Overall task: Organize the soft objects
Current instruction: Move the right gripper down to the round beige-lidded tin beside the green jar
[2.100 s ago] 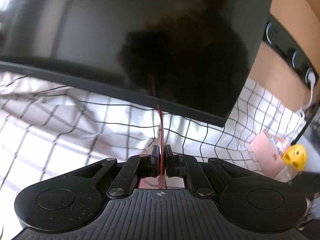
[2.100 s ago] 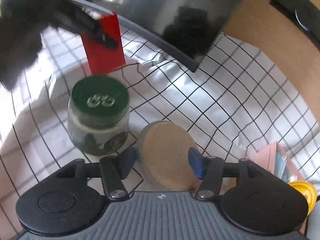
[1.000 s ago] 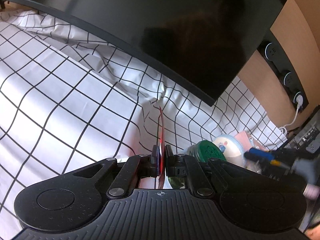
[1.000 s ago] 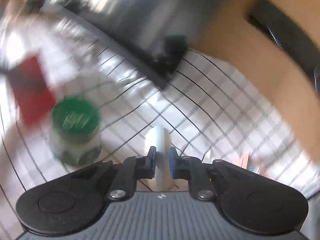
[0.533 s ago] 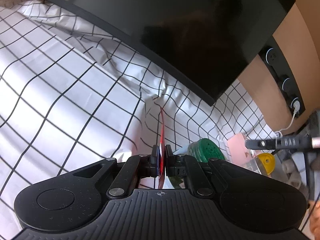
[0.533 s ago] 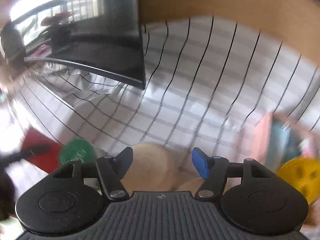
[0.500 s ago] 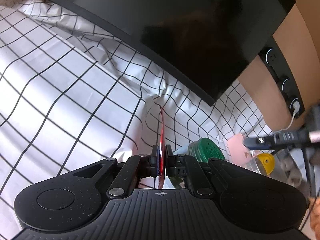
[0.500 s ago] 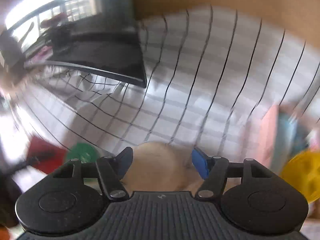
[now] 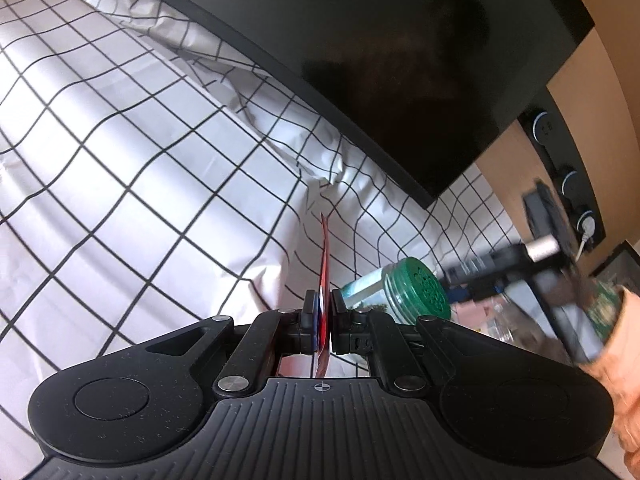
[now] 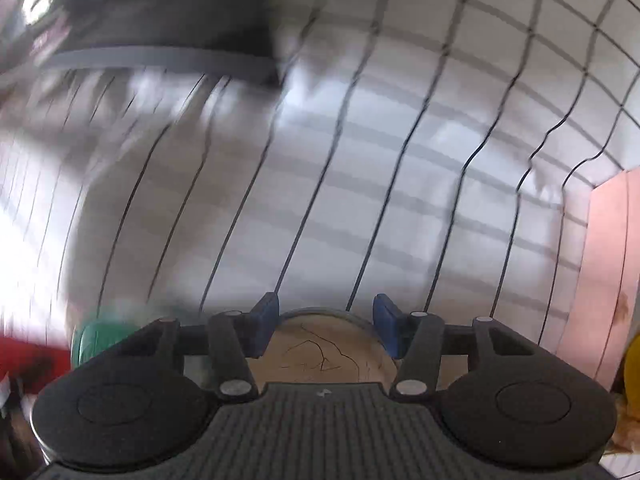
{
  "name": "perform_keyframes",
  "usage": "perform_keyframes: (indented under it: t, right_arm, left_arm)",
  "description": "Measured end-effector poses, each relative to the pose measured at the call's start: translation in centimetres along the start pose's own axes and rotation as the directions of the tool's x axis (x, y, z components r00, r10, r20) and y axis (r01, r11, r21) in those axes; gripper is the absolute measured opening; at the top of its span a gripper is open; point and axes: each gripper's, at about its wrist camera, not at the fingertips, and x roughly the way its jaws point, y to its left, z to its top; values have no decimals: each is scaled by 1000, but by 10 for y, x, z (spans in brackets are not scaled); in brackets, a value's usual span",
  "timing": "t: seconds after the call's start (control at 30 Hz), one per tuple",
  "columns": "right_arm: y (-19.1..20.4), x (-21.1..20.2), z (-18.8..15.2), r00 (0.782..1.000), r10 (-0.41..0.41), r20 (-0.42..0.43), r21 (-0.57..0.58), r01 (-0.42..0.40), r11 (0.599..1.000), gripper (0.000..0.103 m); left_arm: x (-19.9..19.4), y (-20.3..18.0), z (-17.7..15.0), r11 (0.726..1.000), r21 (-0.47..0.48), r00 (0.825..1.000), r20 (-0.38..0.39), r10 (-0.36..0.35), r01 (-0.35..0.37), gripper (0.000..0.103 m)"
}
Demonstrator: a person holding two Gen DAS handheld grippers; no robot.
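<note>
White grid-checked cloth covers our work surface beneath a dark monitor. Our left gripper is clenched on a thin red card, held edge-on beside a green-lidded jar. From the right wrist, our right gripper is closing around a tan round pad, pads not yet pressing it.

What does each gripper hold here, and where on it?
The left gripper pinches a thin red card near its lower edge. The right gripper is closing around a round tan disc; contact cannot be told.
</note>
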Motion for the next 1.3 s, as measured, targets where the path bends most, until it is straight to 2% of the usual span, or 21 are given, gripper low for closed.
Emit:
perform_keyframes:
  t: [0.07,0.1,0.17,0.2,0.23,0.33,0.37,0.43,0.57,0.63,0.7,0.73,0.83,0.93,1.0,1.07,1.1,1.13,1.17,1.2,1.3]
  right_arm:
    - [14,-12,-16,1000,0,-4,-80,0,997,52]
    - [20,-23,-24,999,-19,33,-125,23,992,52]
    - [32,-52,-45,985,-28,168,-215,65,974,53]
    - [36,-68,-59,968,-13,250,-260,80,962,57]
    - [38,-81,-72,950,13,312,-296,84,951,66]
    - [42,-104,-116,884,79,461,-364,107,925,75]
    - [44,-104,-132,867,93,489,-380,116,918,75]
    - [53,-94,-157,857,82,508,-423,166,891,75]
    - [76,-50,-195,851,-17,526,-552,356,754,75]
    - [73,-31,-201,849,-57,526,-560,395,728,75]
    - [73,-19,-206,836,-82,543,-558,432,708,75]
    - [74,-12,-209,826,-98,556,-560,459,690,75]
    - [76,1,-212,763,-133,632,-534,554,639,77]
    - [70,7,-203,749,-138,648,-502,557,662,86]
    - [68,6,-196,748,-142,648,-481,546,686,87]
    - [69,6,-192,749,-147,646,-476,546,689,87]
    - [71,7,-191,749,-155,645,-476,551,685,85]
    - [72,8,-188,752,-156,640,-479,550,684,74]
    - [72,7,-187,770,-141,622,-492,525,694,68]
    - [72,5,-186,783,-130,608,-495,502,710,65]
    - [71,-5,-181,792,-111,601,-461,456,761,52]
  left_arm:
    - [1,1,1,1000,-7,1000,-1,-1,1,7]
    - [2,0,1,1000,-6,1000,-1,-3,3,7]
    - [5,-2,2,1000,0,1000,-4,-9,9,7]
    - [6,-4,2,1000,5,1000,-7,-12,12,7]
    - [8,-5,2,1000,11,1000,-11,-16,16,7]
    - [13,-9,1,999,21,999,-25,-24,24,7]
    - [14,-10,1,999,21,999,-28,-25,26,7]
    - [18,-10,2,999,21,999,-35,-26,27,7]
    - [23,-12,7,999,35,999,-43,-24,26,7]
    - [23,-13,8,999,45,999,-48,-23,26,7]
    - [24,-14,8,998,51,998,-54,-23,26,7]
    - [24,-14,8,998,52,998,-57,-20,23,7]
    - [25,-13,7,999,52,998,-67,-12,15,7]
    - [25,-12,6,999,52,997,-74,-9,13,7]
    - [25,-12,5,999,50,997,-75,-8,12,7]
    - [24,-10,5,999,46,997,-75,-5,9,7]
    - [24,-10,4,999,42,997,-75,-3,6,7]
    - [23,-9,4,999,39,997,-75,-3,6,7]
    - [23,-9,4,999,37,997,-74,-3,5,7]
    - [22,-9,4,999,37,997,-74,-2,5,7]
    - [21,-8,5,999,38,997,-71,-4,7,7]
